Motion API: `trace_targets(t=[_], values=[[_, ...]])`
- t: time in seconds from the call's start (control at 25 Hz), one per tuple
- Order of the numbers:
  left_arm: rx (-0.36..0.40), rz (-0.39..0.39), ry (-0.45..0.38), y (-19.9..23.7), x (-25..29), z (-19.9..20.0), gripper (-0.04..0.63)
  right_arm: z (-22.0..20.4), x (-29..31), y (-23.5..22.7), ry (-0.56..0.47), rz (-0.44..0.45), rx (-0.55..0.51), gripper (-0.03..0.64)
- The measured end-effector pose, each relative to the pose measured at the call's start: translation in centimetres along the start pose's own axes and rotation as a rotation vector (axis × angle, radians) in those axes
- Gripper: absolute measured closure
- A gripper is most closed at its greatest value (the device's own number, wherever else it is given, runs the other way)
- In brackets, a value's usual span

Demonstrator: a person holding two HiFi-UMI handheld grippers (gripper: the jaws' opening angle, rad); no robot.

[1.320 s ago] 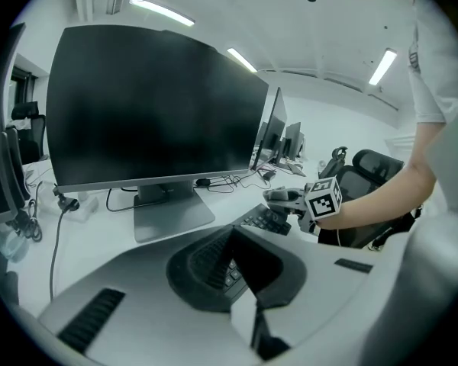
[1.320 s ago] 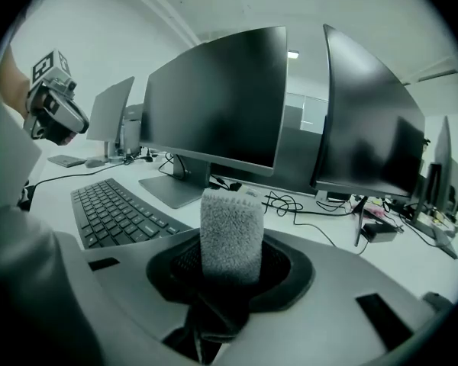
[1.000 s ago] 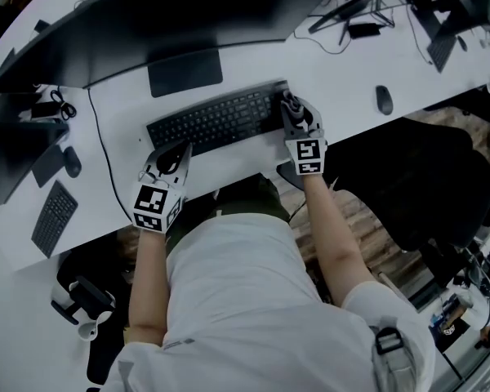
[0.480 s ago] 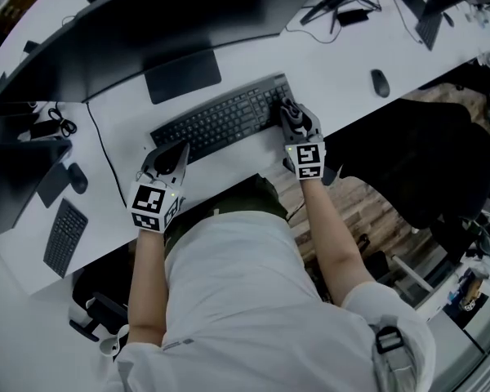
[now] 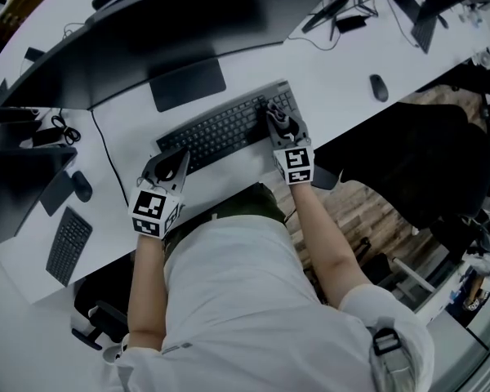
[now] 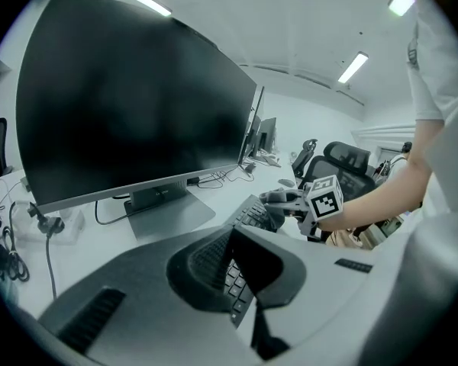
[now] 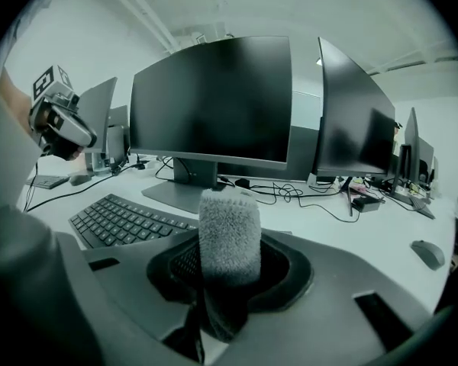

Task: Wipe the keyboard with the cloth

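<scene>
Pinching the grey cloth (image 7: 229, 239), the right gripper (image 5: 274, 118) sat at the right end of the keyboard (image 5: 216, 131). The left gripper (image 5: 180, 157) (by the left end) was closed on nothing, so a hard wipe could slide it.

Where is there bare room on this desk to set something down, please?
The widest bare desk lies between the right end of the keyboard and the mouse. A narrow strip fronts the keyboard. Behind, the monitor stand and a black box crowd it; left holds a second keyboard.
</scene>
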State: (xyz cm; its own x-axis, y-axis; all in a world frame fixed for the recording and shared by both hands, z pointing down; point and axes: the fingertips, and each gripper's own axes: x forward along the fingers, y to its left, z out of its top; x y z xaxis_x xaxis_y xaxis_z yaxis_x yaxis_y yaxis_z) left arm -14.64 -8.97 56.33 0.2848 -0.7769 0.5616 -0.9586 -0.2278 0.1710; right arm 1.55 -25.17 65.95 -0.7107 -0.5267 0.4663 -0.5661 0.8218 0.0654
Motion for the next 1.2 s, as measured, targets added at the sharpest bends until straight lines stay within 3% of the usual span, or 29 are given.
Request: trace_targets(t=[0.68,1.2], values=[[-0.110,0.170,-0.028,1.4,-2.8,-1.1,0.594,4.4,7.5,-0.1,0.019,0.138,0.003,0.499],[-0.196,0.267,-0.055,1.0,-4.9,-3.2,0.594,5.7,9.4,5.4,0.035,0.336,-0.121,0.499]])
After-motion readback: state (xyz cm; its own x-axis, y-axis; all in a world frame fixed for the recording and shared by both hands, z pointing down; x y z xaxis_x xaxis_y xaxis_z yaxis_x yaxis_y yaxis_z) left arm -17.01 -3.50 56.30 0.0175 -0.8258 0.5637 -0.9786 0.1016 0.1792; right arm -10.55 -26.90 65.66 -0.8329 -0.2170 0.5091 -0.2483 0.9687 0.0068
